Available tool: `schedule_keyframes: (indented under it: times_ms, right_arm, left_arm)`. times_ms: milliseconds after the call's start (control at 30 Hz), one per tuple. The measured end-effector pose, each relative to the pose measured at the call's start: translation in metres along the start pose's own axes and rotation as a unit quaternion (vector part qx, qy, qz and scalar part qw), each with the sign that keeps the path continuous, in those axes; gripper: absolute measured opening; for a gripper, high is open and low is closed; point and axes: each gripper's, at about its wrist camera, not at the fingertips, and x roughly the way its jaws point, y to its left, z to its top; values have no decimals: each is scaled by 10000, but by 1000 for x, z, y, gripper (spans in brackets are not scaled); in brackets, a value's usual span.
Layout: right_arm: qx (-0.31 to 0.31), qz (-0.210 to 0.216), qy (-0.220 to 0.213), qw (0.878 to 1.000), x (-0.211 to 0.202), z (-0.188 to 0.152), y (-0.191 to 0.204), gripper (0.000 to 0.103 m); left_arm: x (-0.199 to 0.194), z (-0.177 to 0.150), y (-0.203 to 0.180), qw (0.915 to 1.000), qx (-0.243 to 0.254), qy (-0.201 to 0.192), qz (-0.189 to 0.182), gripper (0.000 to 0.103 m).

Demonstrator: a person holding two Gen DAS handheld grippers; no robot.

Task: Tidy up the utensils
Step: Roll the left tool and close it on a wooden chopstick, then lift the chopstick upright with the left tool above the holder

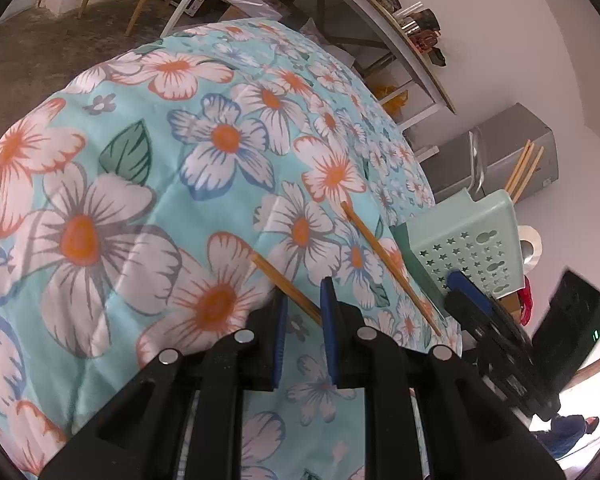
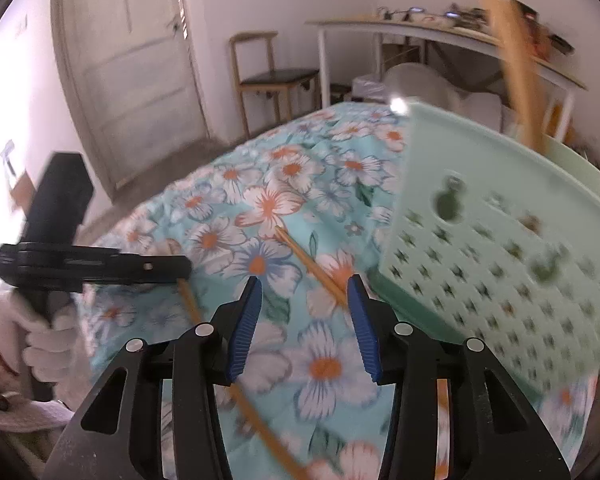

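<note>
Over the floral tablecloth (image 1: pixel 148 200) | left hand-held gripper (image 1: pixel 305 300) has its jaws parted around a chopstick (image 1: pixel 286 282), whether clenched I cannot tell | right hand-held gripper (image 2: pixel 304 286) released, jaws wide, a second chopstick (image 2: pixel 312 268) lying between them | mint perforated utensil holder (image 2: pixel 496 248) just beside, holding upright chopsticks (image 1: pixel 524 174).

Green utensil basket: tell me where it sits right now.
The green utensil basket fills the right side of the right wrist view, standing on the floral cloth beside a loose chopstick, with more chopsticks poking out.
</note>
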Motion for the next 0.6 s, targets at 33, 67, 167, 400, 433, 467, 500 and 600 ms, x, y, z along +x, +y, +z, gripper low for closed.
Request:
schedule_keyframes:
  times_ms: [33, 67, 167, 400, 433, 467, 500, 600]
  right_arm:
    - [-117, -12, 92, 9999, 9, 5, 2, 40]
    - [-192, -21, 156, 9997, 15, 8, 1, 40]
    - [-400, -70, 356, 9985, 32, 17, 3, 37]
    - [-697, -171, 761, 9945, 63, 21, 4, 34]
    - [-711, -191, 817, 9939, 67, 20, 4, 33]
    - [-725, -203, 839, 9936, 70, 20, 6, 33]
    - [-739, -226, 856, 9933, 73, 20, 6, 32]
    - [-763, -274, 872, 9929, 75, 21, 7, 25]
  left_arm:
    - [0, 0, 0, 10000, 8, -4, -12, 15]
    - [0, -1, 0, 10000, 11, -9, -19, 15]
    - [0, -2, 2, 10000, 15, -17, -40, 15]
    - [1, -4, 4, 10000, 4, -32, -85, 15]
    - [1, -4, 4, 10000, 3, -31, -90, 15]
    - [1, -4, 5, 10000, -1, -29, -94, 15]
    - [1, -4, 5, 10000, -3, -29, -95, 15]
    - [1, -4, 5, 9999, -6, -28, -96, 15]
